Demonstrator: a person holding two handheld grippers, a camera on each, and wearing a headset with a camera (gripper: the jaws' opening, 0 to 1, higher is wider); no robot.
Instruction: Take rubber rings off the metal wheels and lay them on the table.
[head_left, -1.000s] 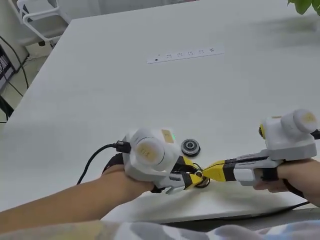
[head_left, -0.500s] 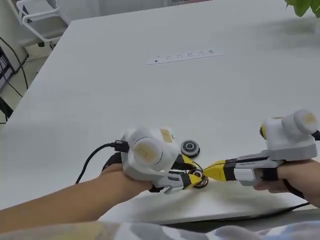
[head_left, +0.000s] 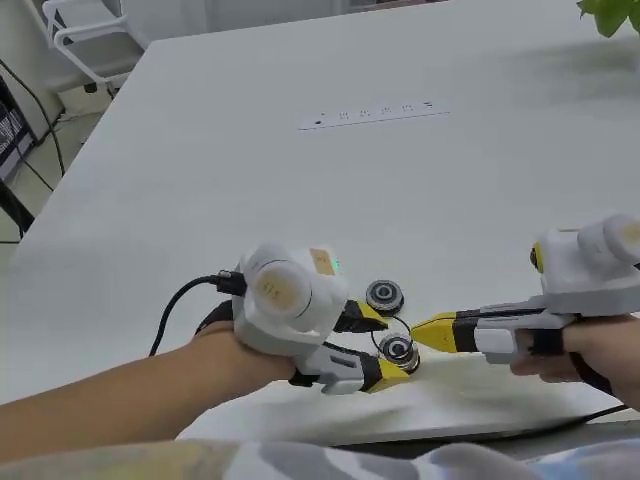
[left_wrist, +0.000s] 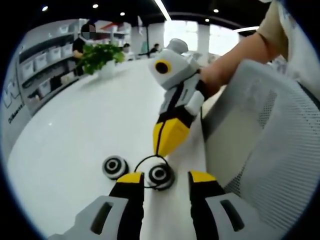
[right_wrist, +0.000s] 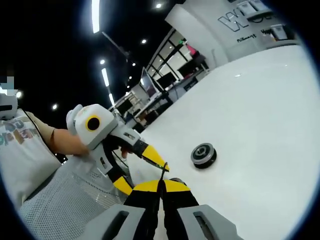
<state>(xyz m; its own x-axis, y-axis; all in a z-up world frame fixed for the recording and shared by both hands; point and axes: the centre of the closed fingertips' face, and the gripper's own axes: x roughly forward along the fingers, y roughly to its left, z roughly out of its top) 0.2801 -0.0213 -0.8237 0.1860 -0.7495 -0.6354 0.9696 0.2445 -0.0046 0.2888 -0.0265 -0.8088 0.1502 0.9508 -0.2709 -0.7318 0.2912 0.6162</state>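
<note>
The white bench (head_left: 250, 150) takes up most of the head view, running from the lower edge to the top of the frame. A grey mesh chair (left_wrist: 270, 150) takes up the right side of the left gripper view. At the upper left of that view a green plant (left_wrist: 100, 52) stands on the far part of the bench.

In the head view the left tool (head_left: 390, 345) reaches in from the lower left, held in a hand with a black cable trailing off to the left. Its two yellow-tipped jaws stand apart. The right tool (head_left: 418, 331) comes in from the right edge at about the same height, and its yellow jaws are pressed together, their tip pointing at the gap of the left tool.

A long white power strip (head_left: 372, 114) lies well apart from both, near the top centre of the head view.

One metal wheel (head_left: 398, 351) sits on the bench between the open jaws of the left tool, low in the frame and just right of centre. A second wheel (head_left: 384, 296) lies just above it in the frame, near but outside the jaws.

The rubber ring (left_wrist: 149, 158) shows in the left gripper view as a thin black loop. The right tool's closed tip pinches one end, and the rest arcs down over the wheel between the left jaws.
</note>
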